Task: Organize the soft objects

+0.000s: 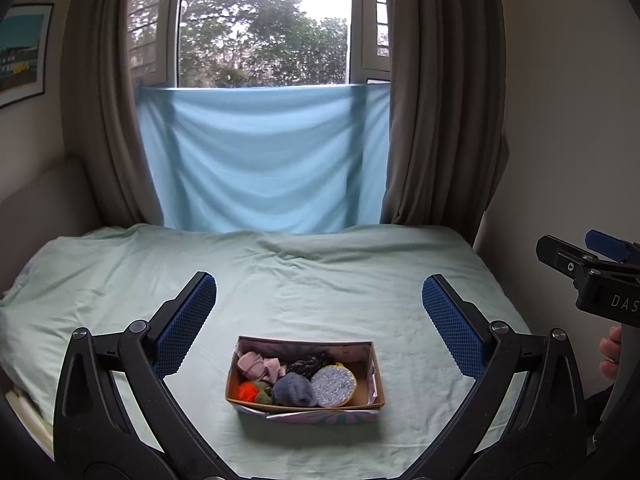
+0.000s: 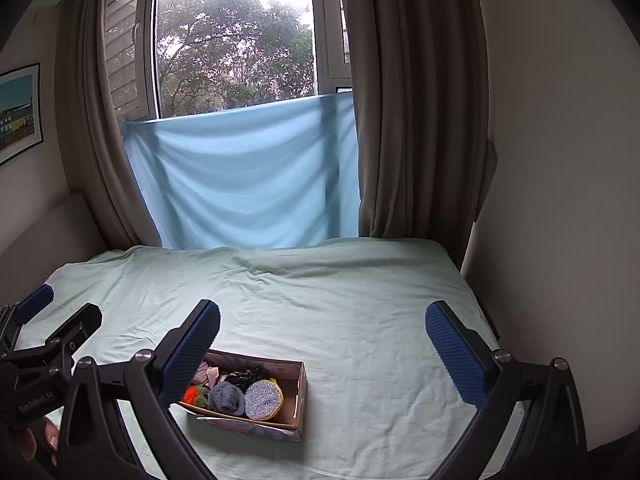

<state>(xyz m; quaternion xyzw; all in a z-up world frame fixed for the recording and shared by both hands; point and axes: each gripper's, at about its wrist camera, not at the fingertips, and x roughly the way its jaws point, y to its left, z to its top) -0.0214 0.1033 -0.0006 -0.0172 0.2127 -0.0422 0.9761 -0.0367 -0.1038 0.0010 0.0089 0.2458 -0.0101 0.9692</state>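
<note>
Both grippers hung above the near edge of the bed as I viewed it: the left gripper [image 1: 319, 330] had its blue-padded fingers [image 1: 185, 324] spread wide and held nothing, and the right gripper [image 2: 323, 354] stood equally wide and empty, off to the box's right. Just beyond the left fingertips sat the cardboard box [image 1: 304, 408] on the pale green sheet [image 1: 320, 280], and all the soft objects in view lay inside it: pink cloth [image 1: 256, 364] at the back left, a dark knitted piece [image 1: 308, 360] behind, an orange and green item [image 1: 254, 392] at the front left, a grey-blue bundle [image 1: 294, 390] in the middle, and a round silvery scrubber [image 1: 334, 386] to the right. No soft thing lay loose on the sheet. I judged that this arrangement fitted either a box awaiting sorting or a box just filled, so I name no move. Any grasp there would have called for a steep approach between the walls, pinching one item at its crown without snagging its neighbours. Farther off hung the blue cloth [image 1: 260, 160] between curtains [image 1: 436, 120], below the window [image 1: 264, 24].
</note>
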